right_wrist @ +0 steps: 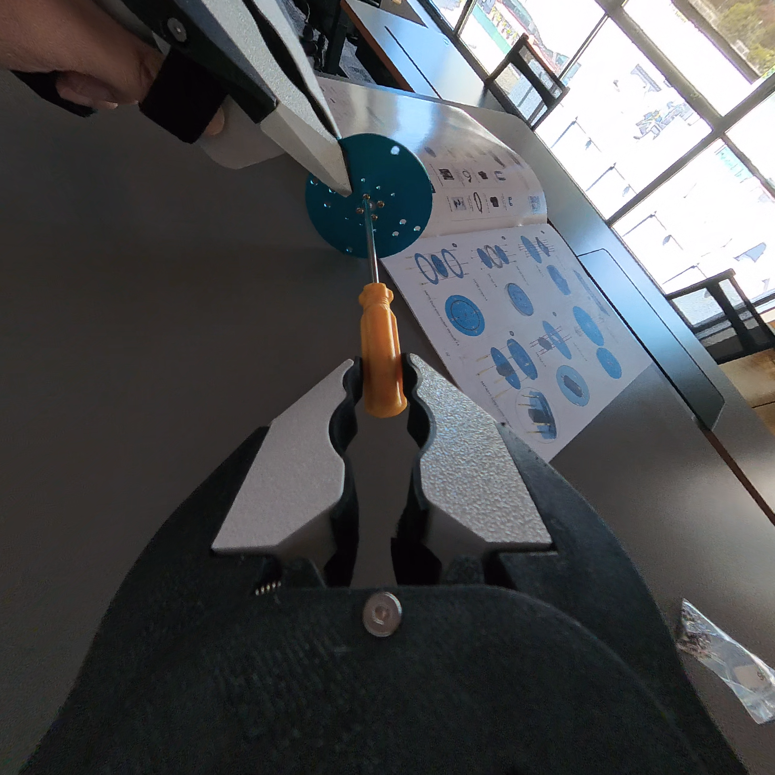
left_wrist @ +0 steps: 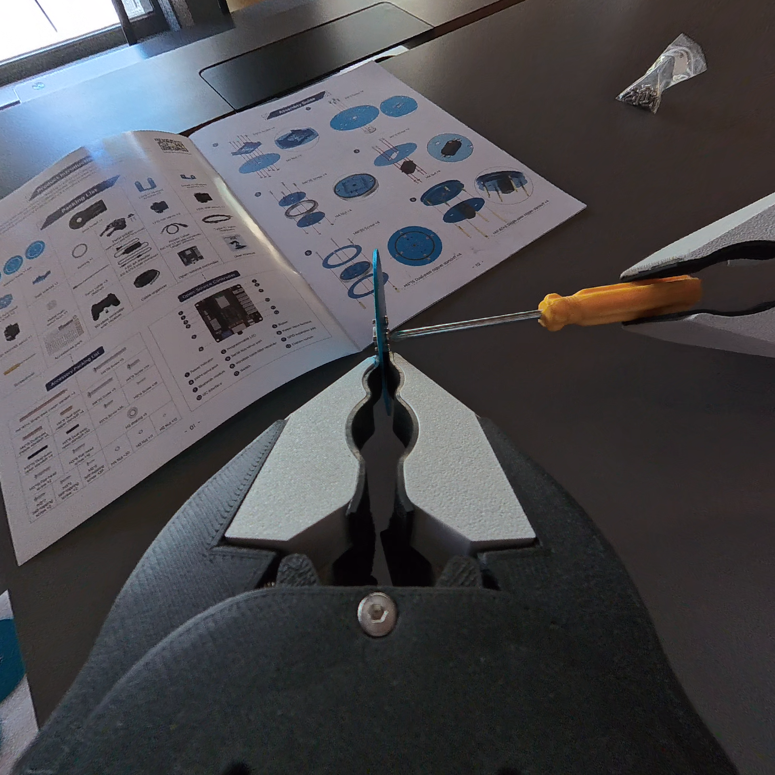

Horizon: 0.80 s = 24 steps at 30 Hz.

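Left tongs (left_wrist: 380,369) clamp the blue disc (right_wrist: 369,200) on edge above the tabletop (left_wrist: 587,419). Right tongs (right_wrist: 379,373) grip the orange screwdriver (right_wrist: 379,352), tip on a central screw; keep the shaft square to the disc.

a teal-blue disc (right_wrist: 369,201) dotted with small holes and brass screw heads, an orange-handled screwdriver (right_wrist: 379,356) with a silver shaft, a white booklet (left_wrist: 235,260) printed with blue and black diagrams, all over a dark grey table (left_wrist: 587,461).
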Available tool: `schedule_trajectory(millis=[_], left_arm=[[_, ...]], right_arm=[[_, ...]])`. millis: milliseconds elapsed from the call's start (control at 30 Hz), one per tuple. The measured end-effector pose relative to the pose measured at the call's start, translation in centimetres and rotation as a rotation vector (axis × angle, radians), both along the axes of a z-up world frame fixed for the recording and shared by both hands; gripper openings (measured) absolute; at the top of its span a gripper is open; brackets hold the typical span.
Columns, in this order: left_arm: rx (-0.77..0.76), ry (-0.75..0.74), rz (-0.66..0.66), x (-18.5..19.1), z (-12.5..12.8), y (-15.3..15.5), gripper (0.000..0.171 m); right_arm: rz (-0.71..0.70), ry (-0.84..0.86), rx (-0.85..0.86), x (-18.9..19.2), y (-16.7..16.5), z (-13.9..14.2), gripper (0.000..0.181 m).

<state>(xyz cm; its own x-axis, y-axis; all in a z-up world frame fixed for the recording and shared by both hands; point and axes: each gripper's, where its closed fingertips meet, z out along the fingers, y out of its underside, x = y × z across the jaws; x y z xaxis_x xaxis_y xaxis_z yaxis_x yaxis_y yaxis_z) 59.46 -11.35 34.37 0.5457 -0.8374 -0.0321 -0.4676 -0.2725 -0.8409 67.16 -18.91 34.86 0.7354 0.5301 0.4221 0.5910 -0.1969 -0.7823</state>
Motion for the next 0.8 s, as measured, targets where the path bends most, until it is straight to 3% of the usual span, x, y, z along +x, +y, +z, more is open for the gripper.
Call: schedule_trajectory(millis=[267,533,700,800], left_arm=[[0.025,0.019,0.001,-0.1,0.0,0.1,0.000],[0.010,0.014,0.028,-0.1,-0.1,0.3,0.000],[0.037,0.024,0.038,-0.1,-0.1,0.4,0.000],[0.030,0.018,0.044,-0.1,-0.1,0.4,0.000]], right_arm=[[0.012,0.179,-0.097,-0.3,0.0,0.1,0.018],[0.030,0.039,0.008,-0.7,-0.1,1.0,0.018],[-0.009,0.345,-0.175,-0.8,0.1,0.9,0.017],[-0.035,0.440,-0.260,-0.6,0.1,0.1,0.018]])
